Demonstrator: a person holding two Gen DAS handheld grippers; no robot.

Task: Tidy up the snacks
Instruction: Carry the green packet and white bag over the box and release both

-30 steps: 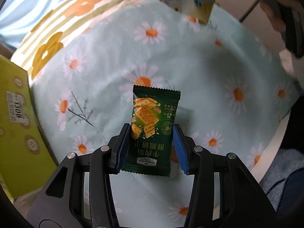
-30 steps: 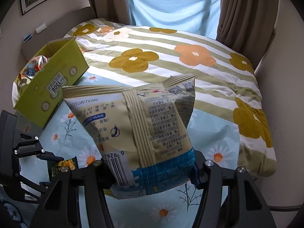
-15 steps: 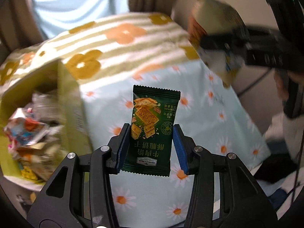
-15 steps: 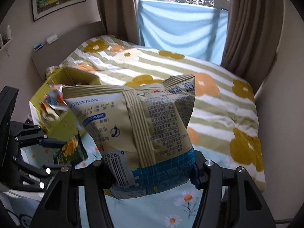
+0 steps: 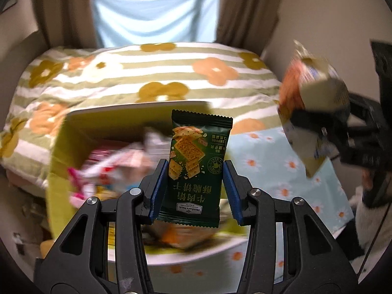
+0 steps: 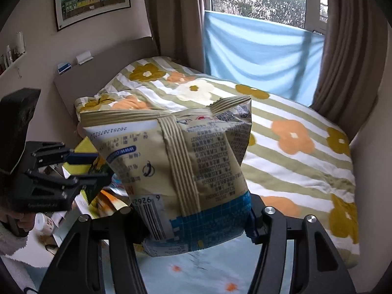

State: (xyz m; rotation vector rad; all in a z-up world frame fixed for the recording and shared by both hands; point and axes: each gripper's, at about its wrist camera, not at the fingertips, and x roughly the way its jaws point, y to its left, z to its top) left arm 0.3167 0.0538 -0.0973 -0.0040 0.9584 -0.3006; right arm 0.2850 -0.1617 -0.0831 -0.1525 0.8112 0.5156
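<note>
Left gripper (image 5: 193, 191), blue pads pressed against both sides of a small dark-green foil cracker packet (image 5: 197, 169), which it holds upright above an open yellow-green cardboard box (image 5: 57, 152) of mixed wrapped snacks (contents blurred). Right gripper (image 6: 196, 223), jaws clamped on the lower part of a large beige crimped-seam snack bag (image 6: 176, 169), printed back facing the camera, above the floral-striped bedspread (image 6: 289, 132).
</note>
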